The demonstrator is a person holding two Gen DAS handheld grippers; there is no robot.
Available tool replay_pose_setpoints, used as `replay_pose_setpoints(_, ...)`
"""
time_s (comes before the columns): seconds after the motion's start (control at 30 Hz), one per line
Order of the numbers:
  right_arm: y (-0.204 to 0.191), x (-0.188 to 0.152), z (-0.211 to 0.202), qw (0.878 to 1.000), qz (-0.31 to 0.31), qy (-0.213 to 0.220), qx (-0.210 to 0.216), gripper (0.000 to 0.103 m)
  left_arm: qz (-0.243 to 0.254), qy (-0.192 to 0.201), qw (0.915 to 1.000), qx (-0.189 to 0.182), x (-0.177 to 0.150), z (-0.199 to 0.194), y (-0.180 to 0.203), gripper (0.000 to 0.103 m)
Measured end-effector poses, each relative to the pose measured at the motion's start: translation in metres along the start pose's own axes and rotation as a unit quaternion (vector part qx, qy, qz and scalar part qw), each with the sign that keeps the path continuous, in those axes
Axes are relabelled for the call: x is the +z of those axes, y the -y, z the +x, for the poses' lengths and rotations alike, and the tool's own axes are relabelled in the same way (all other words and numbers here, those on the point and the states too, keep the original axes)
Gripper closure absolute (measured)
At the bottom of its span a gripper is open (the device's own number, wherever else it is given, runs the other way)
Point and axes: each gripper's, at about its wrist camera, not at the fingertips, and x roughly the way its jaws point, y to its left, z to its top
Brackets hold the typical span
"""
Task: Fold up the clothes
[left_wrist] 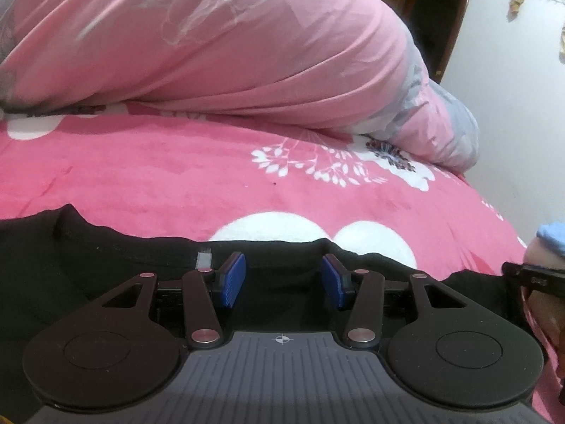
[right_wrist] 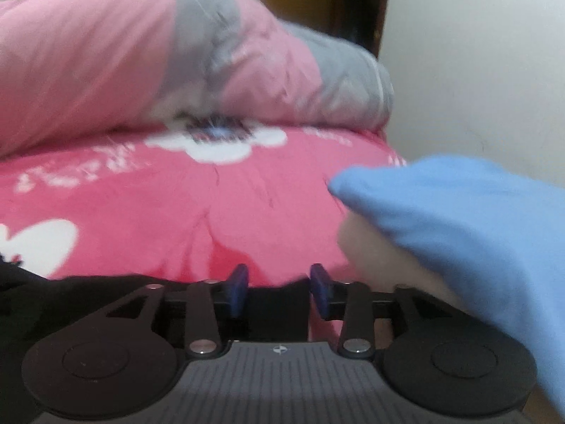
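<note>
The black garment (left_wrist: 106,265) lies flat on the bed (left_wrist: 176,183), its far edge running side to side just ahead of my fingertips, long axis across me. Everything else I place from that edge. My left hand-held gripper (left_wrist: 282,275) sits over the cloth near the edge's middle, jaws apart, nothing pinched between the blue pads (left_wrist: 233,275). My right hand-held gripper (right_wrist: 279,288) is at the garment's right end, where the black runs out into pink sheet; its jaws are apart too, cloth beneath but not clamped. Beyond the edge lies bare sheet, then the rolled pink quilt (left_wrist: 212,53). Blue cloth (right_wrist: 459,212) lies right of the garment. I judge the left is better placed to grasp.
</note>
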Motion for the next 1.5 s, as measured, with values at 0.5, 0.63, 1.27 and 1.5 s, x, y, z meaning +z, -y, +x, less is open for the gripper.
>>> replay_pose_setpoints(0.5, 0.038, -0.02, -0.102, 0.987, 0.083, -0.061, 0.125, 0.067, -0.009, 0.01, 0.9999, -0.001, -0.011, 0.004, -0.002, 0.055)
replay_pose_setpoints(0.63, 0.052, -0.049, -0.071, 0.966, 0.181, -0.14, 0.121, 0.072, -0.017, 0.01, 0.9998, -0.007, -0.011, 0.005, -0.006, 0.055)
replay_pose_setpoints(1.27, -0.015, 0.005, -0.039, 0.982, 0.094, -0.085, 0.138, 0.083, -0.027, 0.015, 0.9994, -0.016, -0.013, 0.005, -0.009, 0.055)
replay_pose_setpoints(1.5, 0.031, 0.0, -0.052, 0.964, 0.199, -0.075, 0.161, 0.065, -0.03, 0.016, 0.9993, -0.018, -0.013, 0.005, -0.01, 0.055)
